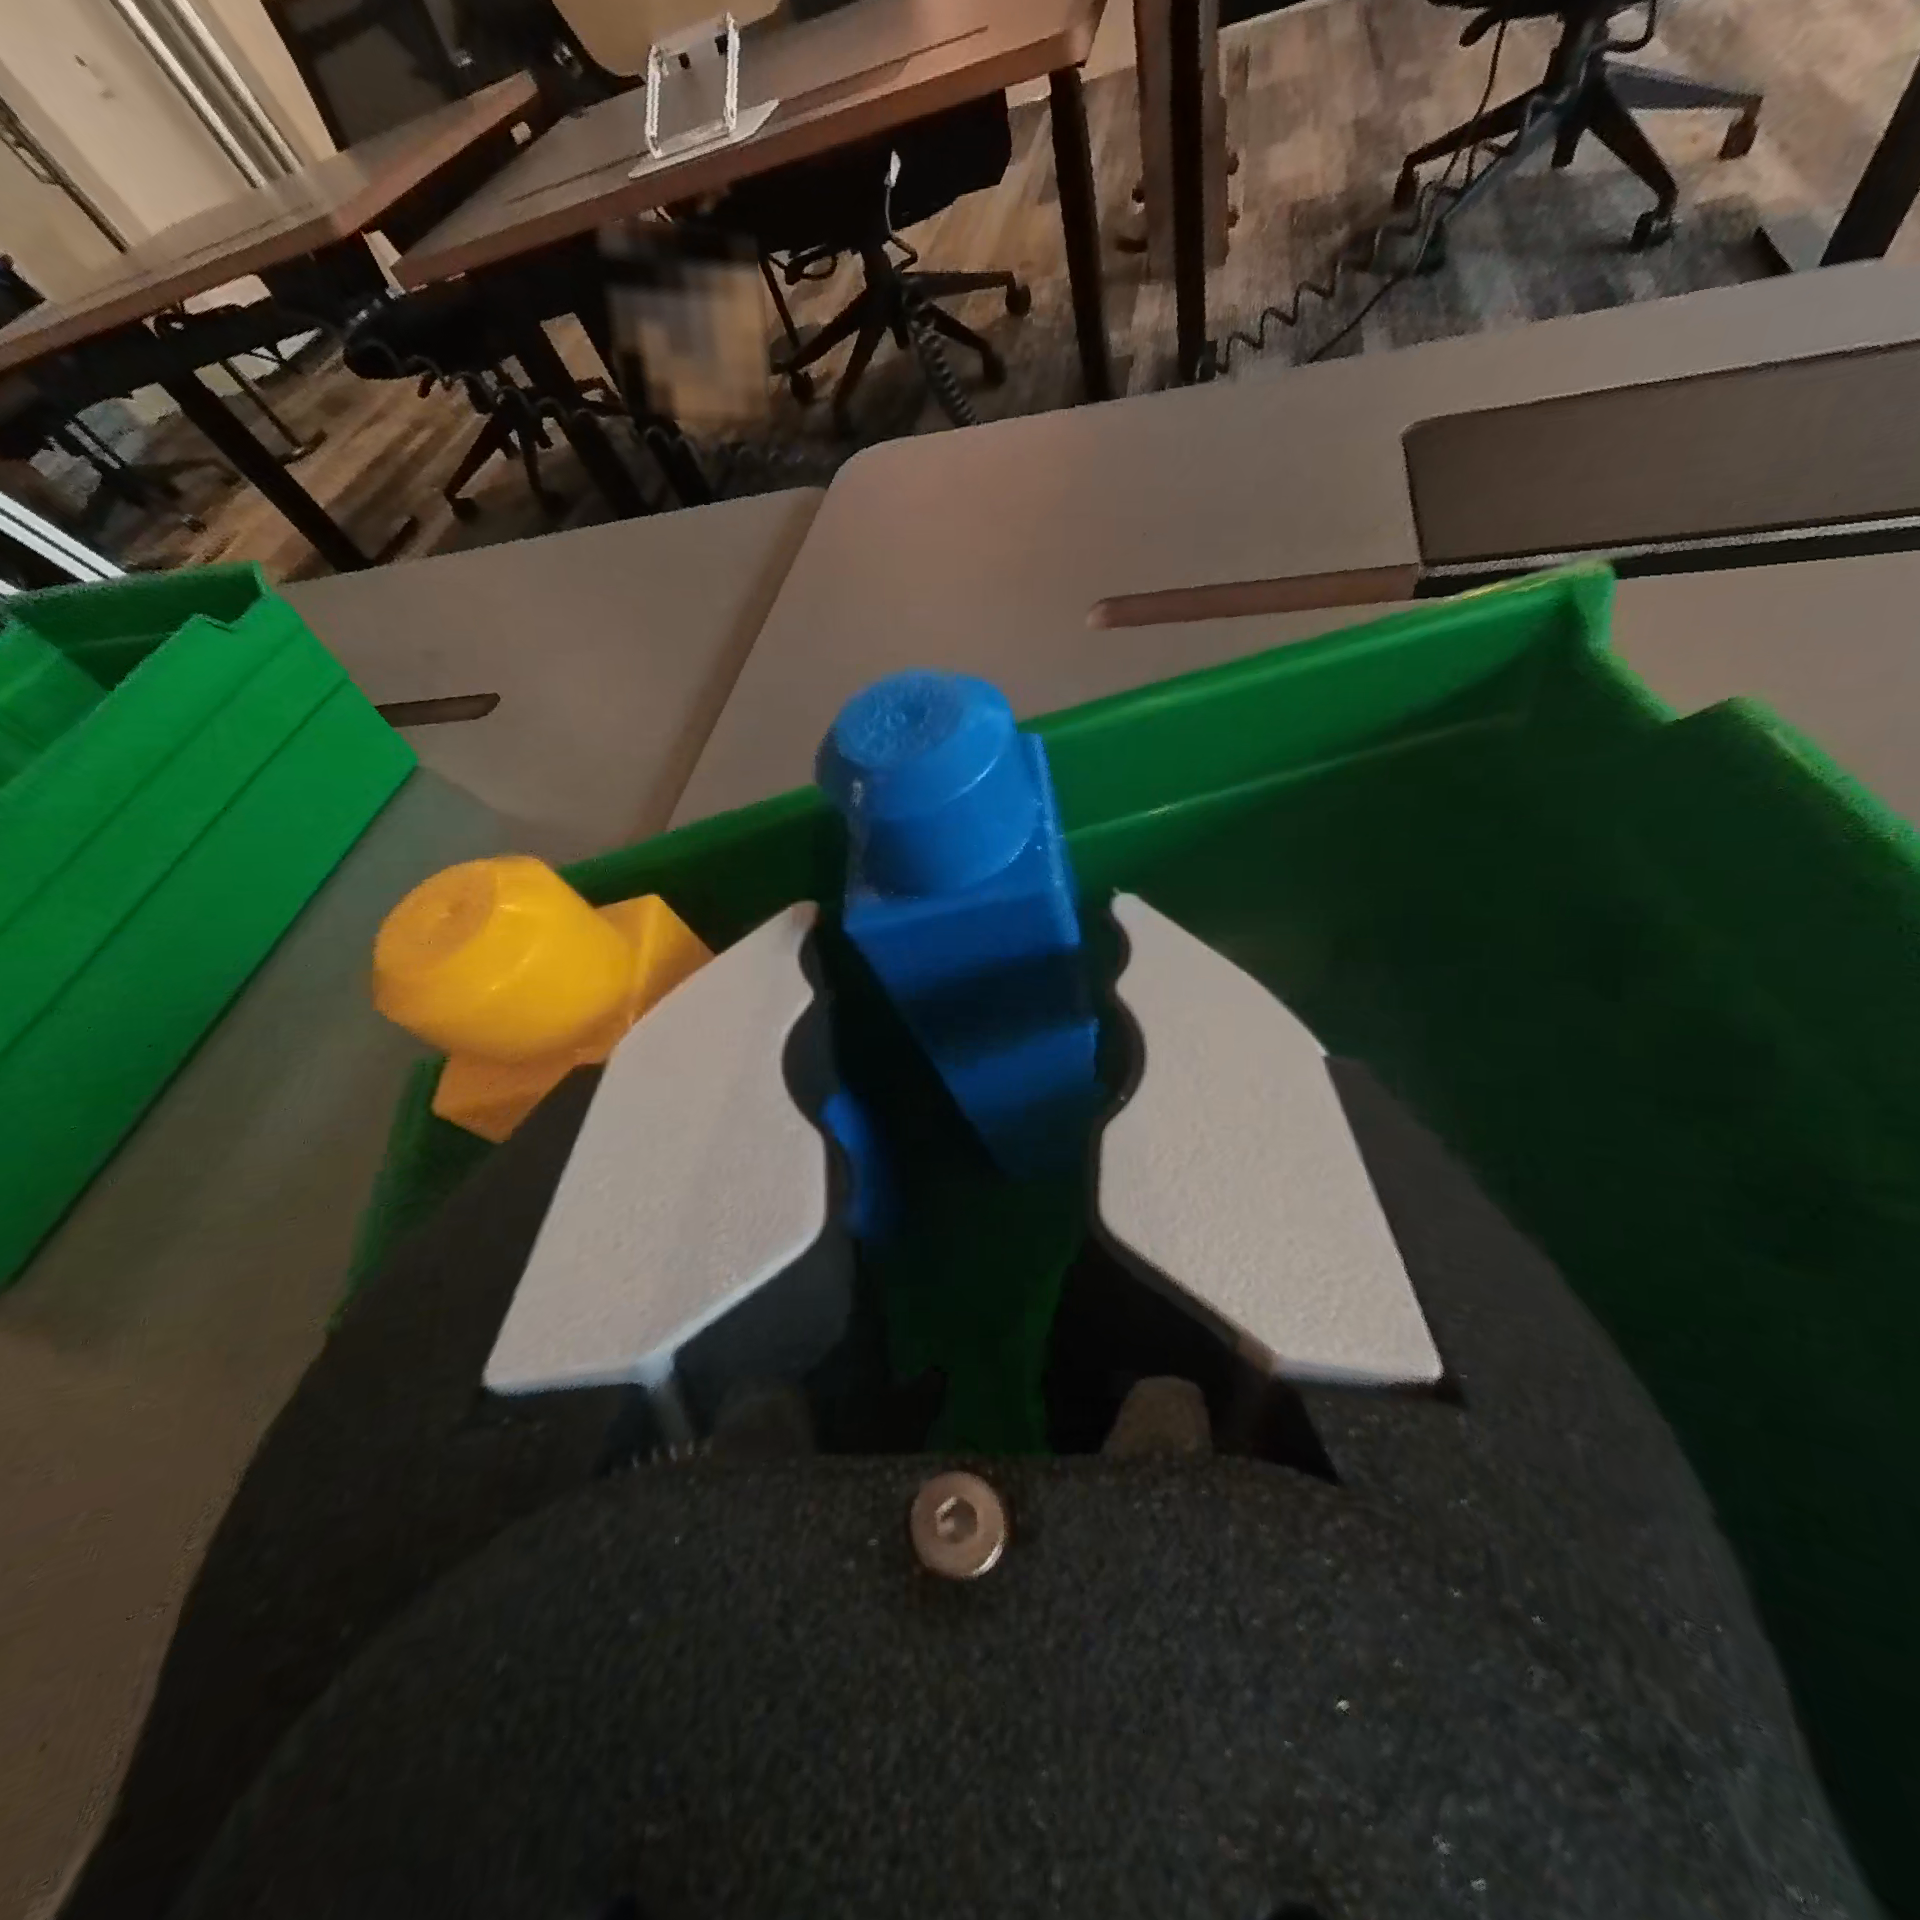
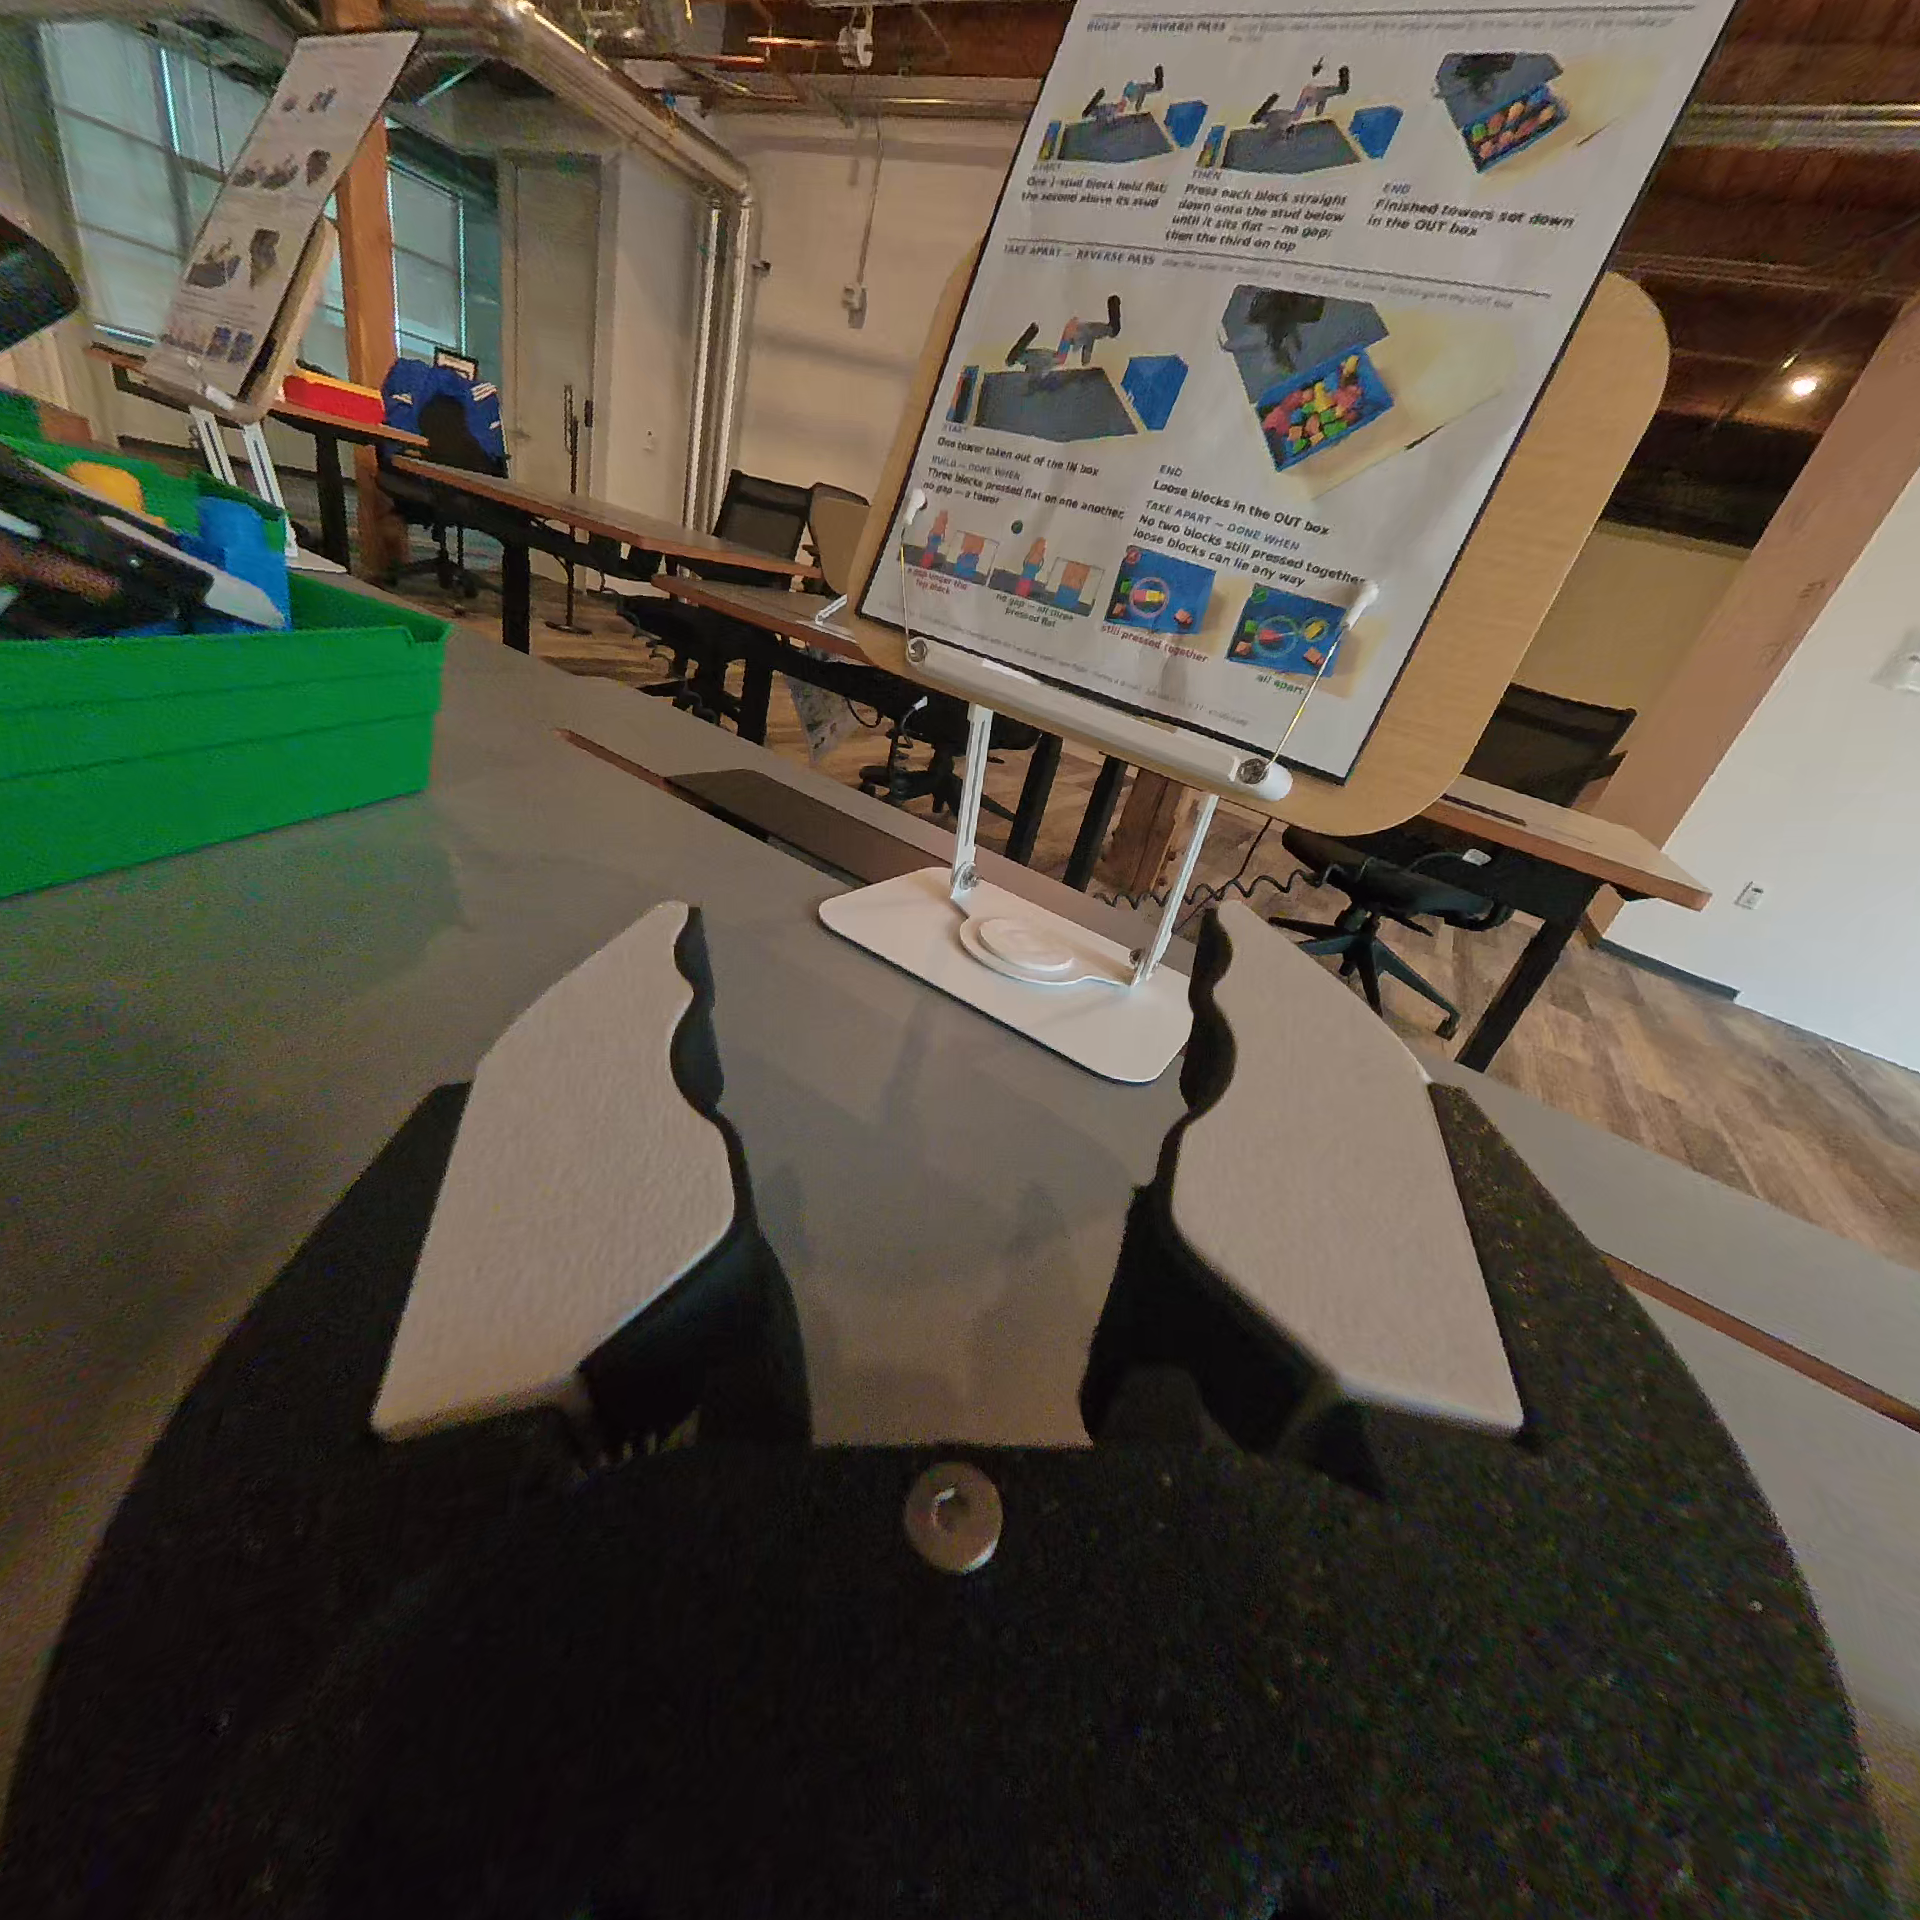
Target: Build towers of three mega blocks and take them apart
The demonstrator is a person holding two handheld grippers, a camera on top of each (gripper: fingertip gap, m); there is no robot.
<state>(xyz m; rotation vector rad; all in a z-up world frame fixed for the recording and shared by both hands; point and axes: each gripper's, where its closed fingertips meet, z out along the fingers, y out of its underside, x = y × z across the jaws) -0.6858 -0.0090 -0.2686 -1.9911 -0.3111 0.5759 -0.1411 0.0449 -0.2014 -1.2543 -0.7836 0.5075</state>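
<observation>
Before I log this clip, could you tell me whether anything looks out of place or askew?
Only small things. The blue block sits tilted between the fingers of the left hand-held gripper, over the green bin. A yellow block pokes out at an angle by the bin's left edge. The right hand-held gripper is open and empty.

A printed instruction sheet (image 2: 1278,343) leaned on a rounded wooden board held by a white metal stand (image 2: 1013,961) on the grey tabletop (image 2: 260,987). Brown desks (image 1: 790,114) and black wheeled office chairs (image 1: 883,301) stood beyond.
</observation>
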